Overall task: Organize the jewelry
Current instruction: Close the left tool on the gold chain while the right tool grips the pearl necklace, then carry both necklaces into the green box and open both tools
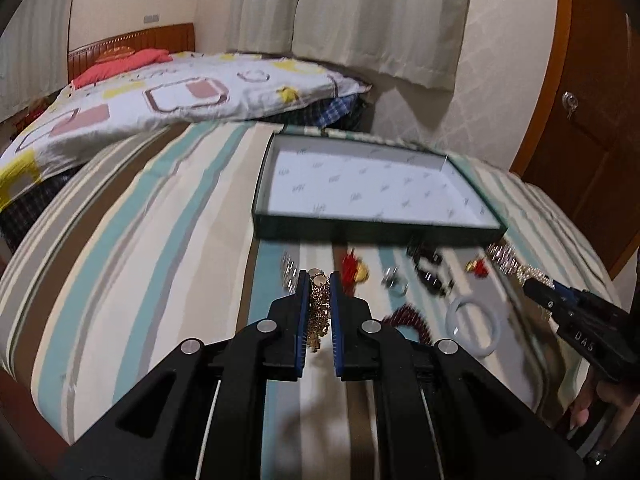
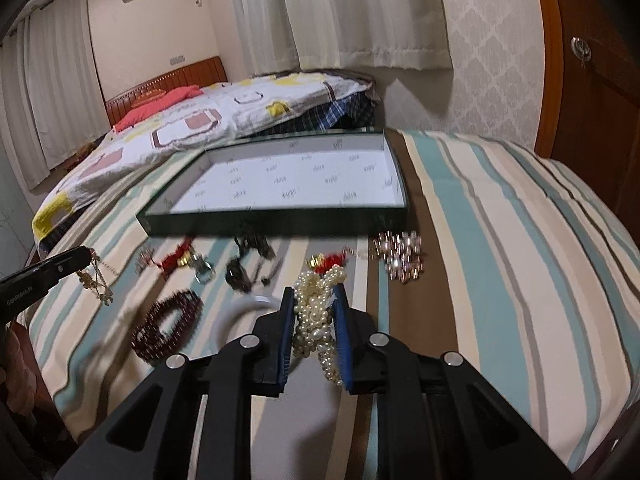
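My left gripper point(image 1: 319, 280) is shut on a gold chain necklace point(image 1: 318, 308) and holds it above the striped bed cover; it also shows in the right wrist view point(image 2: 86, 256) with the chain point(image 2: 96, 280) hanging from it. My right gripper point(image 2: 314, 294) is shut on a pearl necklace point(image 2: 316, 320); in the left wrist view point(image 1: 534, 282) pearls point(image 1: 524, 272) trail from its tips. An open dark green box point(image 1: 376, 234) point(image 2: 276, 222) with white lining lies beyond both grippers. No jewelry shows inside it.
Loose jewelry lies in front of the box: a dark red bead bracelet point(image 2: 168, 324), a white bangle point(image 1: 474, 326), red tassel pieces point(image 2: 176, 258), a ring point(image 2: 204, 274), dark pieces point(image 2: 244, 268), a sparkly cluster point(image 2: 400, 256). A folded quilt point(image 1: 160, 96) lies behind.
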Demonstrator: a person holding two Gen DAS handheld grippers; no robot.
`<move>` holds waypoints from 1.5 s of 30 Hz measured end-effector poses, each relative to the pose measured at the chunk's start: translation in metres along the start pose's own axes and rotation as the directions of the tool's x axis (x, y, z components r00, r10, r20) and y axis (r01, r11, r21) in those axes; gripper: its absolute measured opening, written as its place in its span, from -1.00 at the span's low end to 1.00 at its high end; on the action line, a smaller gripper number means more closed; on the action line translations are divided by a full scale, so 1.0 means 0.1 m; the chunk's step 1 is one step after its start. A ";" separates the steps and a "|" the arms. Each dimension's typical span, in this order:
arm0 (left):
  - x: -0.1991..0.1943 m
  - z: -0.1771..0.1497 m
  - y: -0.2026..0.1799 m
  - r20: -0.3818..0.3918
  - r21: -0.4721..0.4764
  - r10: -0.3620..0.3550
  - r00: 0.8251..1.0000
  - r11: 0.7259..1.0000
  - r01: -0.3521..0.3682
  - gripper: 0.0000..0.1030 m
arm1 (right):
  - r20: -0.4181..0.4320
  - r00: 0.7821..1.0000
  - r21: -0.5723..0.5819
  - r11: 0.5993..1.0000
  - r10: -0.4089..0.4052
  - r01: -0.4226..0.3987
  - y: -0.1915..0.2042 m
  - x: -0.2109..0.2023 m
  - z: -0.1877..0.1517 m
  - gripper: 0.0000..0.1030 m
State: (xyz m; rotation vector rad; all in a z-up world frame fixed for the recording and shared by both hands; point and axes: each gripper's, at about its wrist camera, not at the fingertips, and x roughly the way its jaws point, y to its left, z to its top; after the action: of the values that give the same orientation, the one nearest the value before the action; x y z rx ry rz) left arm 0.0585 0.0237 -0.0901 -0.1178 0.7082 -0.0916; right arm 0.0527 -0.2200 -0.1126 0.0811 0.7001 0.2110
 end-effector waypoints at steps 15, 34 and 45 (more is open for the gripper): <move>0.10 0.95 -0.19 0.180 0.016 -0.058 0.982 0.998 0.056 -0.80 | 0.141 0.990 -0.012 1.000 0.000 0.002 -0.02 0.14 0.78 -0.62; 1.53 0.86 -0.07 -0.080 -0.021 -0.004 0.997 1.000 0.003 -0.80 | -0.054 0.998 0.000 0.999 -0.039 0.039 -0.28 1.18 0.87 -0.62; 1.78 0.70 0.02 -0.175 -0.037 0.003 0.985 0.999 -0.010 -0.80 | -0.134 0.989 0.010 0.998 -0.057 0.059 -0.38 1.37 0.77 -0.61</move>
State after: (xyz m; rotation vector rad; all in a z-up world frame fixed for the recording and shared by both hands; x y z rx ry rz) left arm 0.2395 0.0092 -0.1520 -0.1451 0.8863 -0.0825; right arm 0.2103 -0.2269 -0.1458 0.0601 0.8364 0.1565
